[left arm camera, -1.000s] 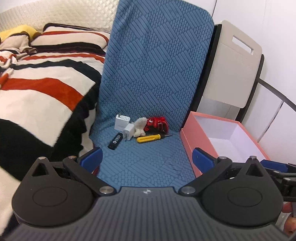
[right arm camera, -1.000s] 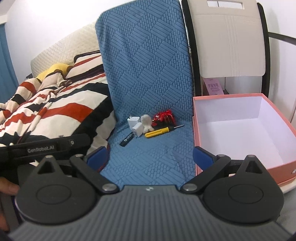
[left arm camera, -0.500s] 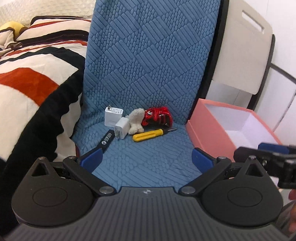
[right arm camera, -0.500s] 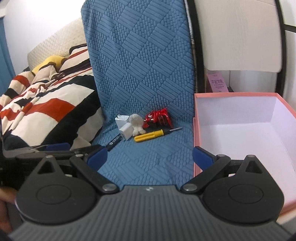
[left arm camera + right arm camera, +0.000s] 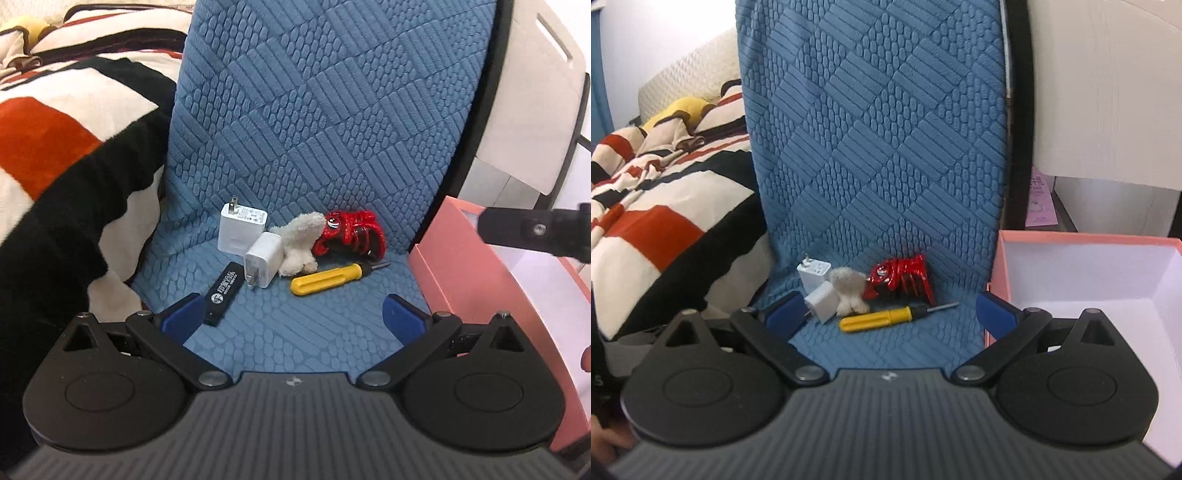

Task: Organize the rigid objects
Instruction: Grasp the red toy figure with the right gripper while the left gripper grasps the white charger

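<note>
On the blue quilted mat point(image 5: 295, 325) lie a yellow screwdriver point(image 5: 328, 279), a red hair claw clip point(image 5: 351, 232), two white chargers point(image 5: 242, 229) point(image 5: 263, 259), a small cream plush point(image 5: 301, 243) and a black stick-shaped device point(image 5: 224, 293). My left gripper point(image 5: 291, 315) hovers open just short of them, its left pad beside the black device. My right gripper point(image 5: 890, 308) is also open, low over the mat, with the screwdriver point(image 5: 875, 318) and the clip point(image 5: 899, 278) between its pads' line. An open pink box point(image 5: 1082, 280) with a white inside stands to the right.
A striped blanket point(image 5: 62, 155) in red, black and cream lies on a bed to the left. The mat climbs a black-framed chair back point(image 5: 1017, 110); a cream panel point(image 5: 1108, 88) stands behind the box. The right gripper's black body point(image 5: 535, 230) crosses the left wrist view.
Both grippers have moved forward and lower toward the pile of objects, which now look larger. Both have stayed open with nothing held.
</note>
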